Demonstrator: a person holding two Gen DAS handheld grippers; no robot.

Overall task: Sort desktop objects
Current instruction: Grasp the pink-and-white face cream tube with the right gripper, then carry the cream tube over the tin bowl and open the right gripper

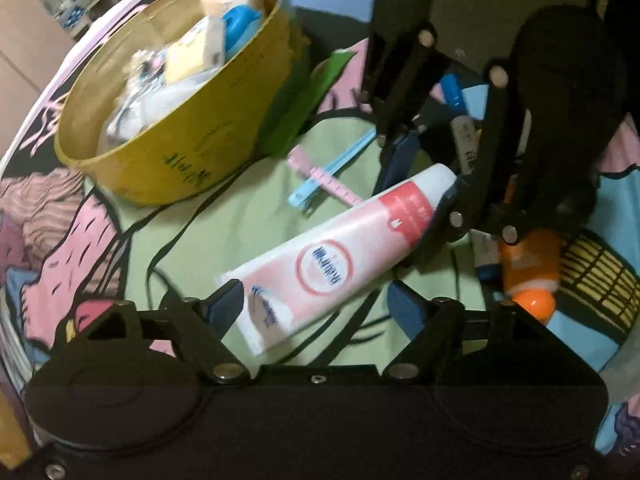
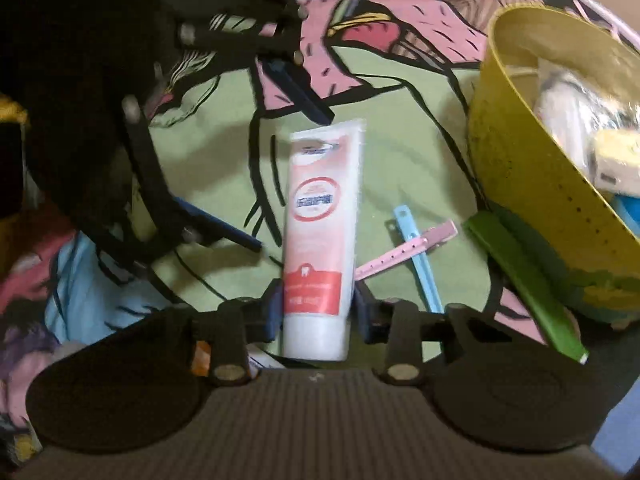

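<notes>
A white and pink toothpaste tube [image 1: 336, 260] lies on the patterned cloth; it also shows in the right wrist view [image 2: 318, 240]. My right gripper [image 2: 318, 312] has its blue pads on both sides of the tube's cap end and looks shut on it. My left gripper [image 1: 316, 308] is open, with the tube's flat end between its wide-apart fingers. A yellow tub [image 1: 176, 92] with several items in it stands at the far left; in the right wrist view it [image 2: 532, 184] stands at the right.
Pink and blue clips [image 1: 324, 176] lie crossed beside the tube. A green flat stick [image 1: 308, 100] leans by the tub. An orange bottle [image 1: 528, 272] and other small items [image 1: 464, 120] lie to the right. The cloth [image 1: 180, 248] covers a round table.
</notes>
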